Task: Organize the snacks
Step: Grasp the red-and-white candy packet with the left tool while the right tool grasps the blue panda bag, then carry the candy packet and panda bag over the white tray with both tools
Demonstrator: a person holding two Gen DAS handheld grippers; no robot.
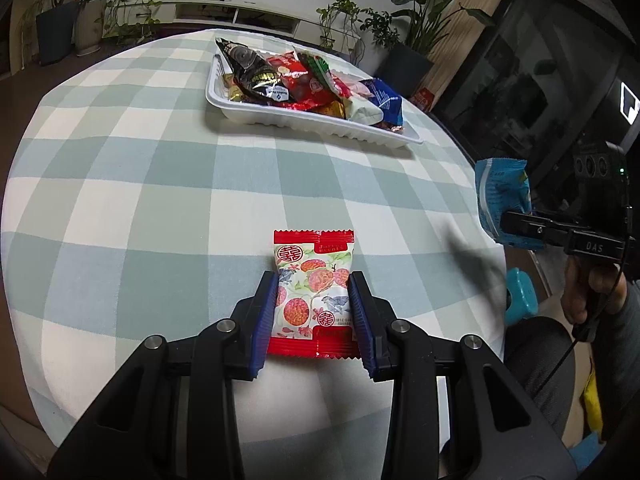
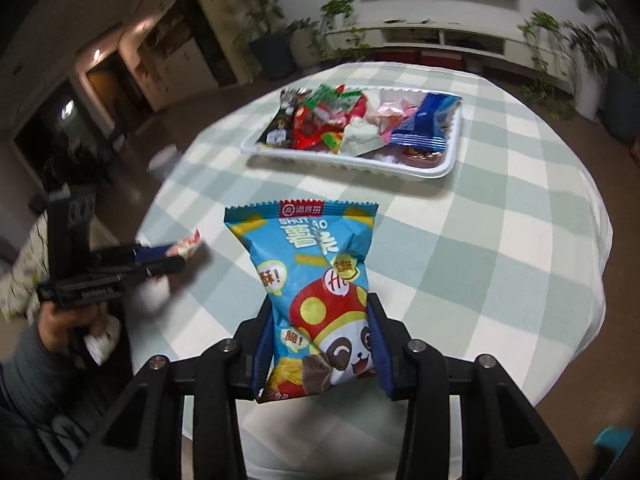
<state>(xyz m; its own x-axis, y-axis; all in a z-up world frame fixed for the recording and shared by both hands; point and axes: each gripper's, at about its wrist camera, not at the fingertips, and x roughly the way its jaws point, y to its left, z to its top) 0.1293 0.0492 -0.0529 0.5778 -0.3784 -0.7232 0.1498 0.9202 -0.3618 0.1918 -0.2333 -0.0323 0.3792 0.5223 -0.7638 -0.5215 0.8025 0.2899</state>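
**Both grippers loaded, tray across the table**

Left gripper [image 1: 314,312]: jaws clamped on the red-and-white lychee packet [image 1: 314,292], blue pads pressing its two long sides. Packet lies flat between the pads, its top edge pointing towards the tray; whether it rests on the cloth or sits just above it, can't tell.

Right gripper [image 2: 320,344]: jaws clamped on the blue panda chip bag [image 2: 316,280], pads squeezing its lower half, foil creased in at the waist. Bag stands up out of the jaws, tilted a bit left, clear of the table. In the left wrist view the same bag and gripper show at the right edge, past the table rim, with the person's hand [image 1: 592,292] on the grip.

White plastic tray [image 1: 304,120] sits on the far side of the round table, on the green-and-white check tablecloth [image 1: 160,200]. Already heaped: black packet at one end, red and green ones in the middle, white and pink ones, a dark blue packet at the other end hanging over the rim.

Cloth between both grippers and the tray is open, nothing lying in the path.

Surroundings: potted plants [image 1: 420,20] and a low white shelf behind the table, a dark glass door to one side. The right wrist view is blurred at its left edge.
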